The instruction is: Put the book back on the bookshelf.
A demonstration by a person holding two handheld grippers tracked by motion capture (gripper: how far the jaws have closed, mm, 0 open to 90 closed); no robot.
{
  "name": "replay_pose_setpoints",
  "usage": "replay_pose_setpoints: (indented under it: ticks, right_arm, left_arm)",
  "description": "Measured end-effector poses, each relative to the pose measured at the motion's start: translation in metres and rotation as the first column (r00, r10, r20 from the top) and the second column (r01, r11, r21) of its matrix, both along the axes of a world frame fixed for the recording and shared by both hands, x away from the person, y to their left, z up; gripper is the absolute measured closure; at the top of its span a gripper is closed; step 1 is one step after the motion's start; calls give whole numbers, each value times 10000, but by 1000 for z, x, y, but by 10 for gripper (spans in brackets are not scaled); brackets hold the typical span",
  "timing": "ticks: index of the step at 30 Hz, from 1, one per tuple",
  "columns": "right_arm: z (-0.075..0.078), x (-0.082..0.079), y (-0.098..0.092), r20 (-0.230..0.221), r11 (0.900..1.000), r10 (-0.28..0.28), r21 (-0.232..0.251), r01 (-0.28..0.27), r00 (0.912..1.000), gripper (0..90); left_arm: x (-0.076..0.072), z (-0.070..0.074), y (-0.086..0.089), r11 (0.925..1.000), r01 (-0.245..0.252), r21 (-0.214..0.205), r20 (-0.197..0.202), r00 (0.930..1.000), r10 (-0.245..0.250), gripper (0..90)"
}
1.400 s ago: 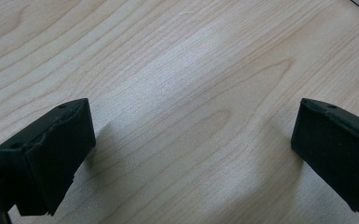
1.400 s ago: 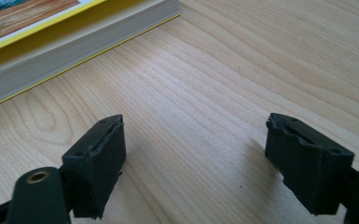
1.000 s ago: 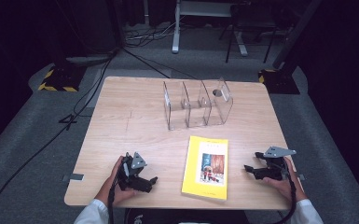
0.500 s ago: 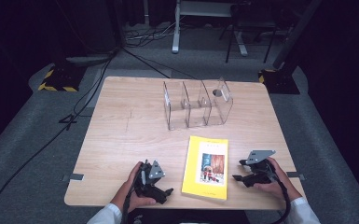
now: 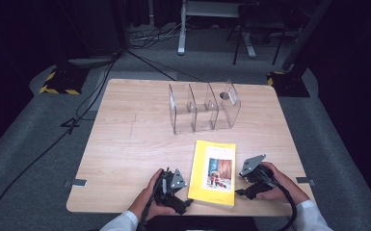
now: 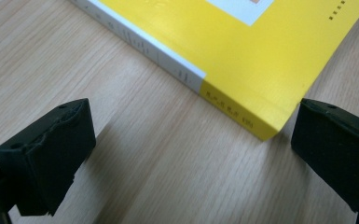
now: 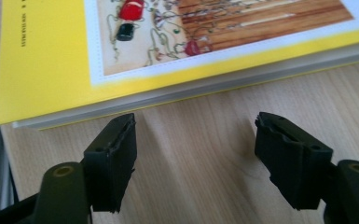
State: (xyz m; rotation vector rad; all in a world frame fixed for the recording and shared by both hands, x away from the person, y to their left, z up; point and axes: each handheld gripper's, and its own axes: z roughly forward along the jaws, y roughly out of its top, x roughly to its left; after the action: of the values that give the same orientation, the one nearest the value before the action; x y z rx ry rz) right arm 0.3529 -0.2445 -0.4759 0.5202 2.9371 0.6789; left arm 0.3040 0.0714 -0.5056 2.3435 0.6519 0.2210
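A yellow book [image 5: 214, 171] with a picture on its cover lies flat near the table's front edge. My left gripper [image 5: 179, 204] sits open at the book's near left corner; in the left gripper view the yellow-and-white spine [image 6: 200, 84] lies just ahead of the jaws, and nothing is between them. My right gripper [image 5: 239, 188] is open beside the book's right edge, low on the table. The right gripper view has the page edge of the book [image 7: 224, 81] close in front of the spread jaws.
A clear plastic divided file holder [image 5: 203, 107] stands upright behind the book at mid-table. The wooden table [image 5: 125, 144] has bare room on its left half. Cables and stand bases lie on the dark floor beyond.
Both grippers have moved inward toward the book. The left one came right to the near left corner, the right one came left to the book's right edge.
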Motion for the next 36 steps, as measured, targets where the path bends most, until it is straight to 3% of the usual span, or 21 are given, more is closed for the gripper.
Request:
replay_pose_setpoints:
  ticks: [5,8,11,15,20,22,25,28,31,36]
  right_arm:
    - [-1,0,6,4,9995,328,32,-328,9995,269]
    - [-2,0,4,117,9991,328,262,-331,9994,274]
    - [-2,-4,4,251,9974,446,553,-459,9987,349]
    - [-4,-6,5,384,9942,407,983,-443,9984,356]
    - [0,-3,3,316,9807,16,1952,-77,9995,358]
    - [4,-3,3,306,9708,-233,2395,153,9993,351]
    - [6,-3,4,384,9662,-335,2569,225,9987,351]
    - [3,-2,5,338,9721,-270,2340,183,9991,351]
    - [-3,-5,9,482,9869,-177,1612,97,9987,351]
    - [-4,-5,14,375,9947,63,1018,-101,9993,351]
  left_arm:
    - [1,0,-6,9999,111,-10,-33,9999,-111,2]
    - [2,0,-5,9999,160,-16,-21,9999,-160,3]
    - [5,0,0,10000,89,-15,39,10000,-88,5]
    - [9,0,7,10000,-47,-15,19,10000,48,6]
    - [15,0,17,9998,-215,12,25,9998,215,6]
    - [16,0,20,9995,-301,-18,47,9995,301,6]
    - [16,0,21,9995,-318,24,37,9995,318,6]
    - [16,0,22,9994,-337,13,48,9994,337,6]
    - [16,0,22,9994,-348,1,46,9994,348,6]
    - [16,0,22,9994,-357,3,48,9993,357,6]
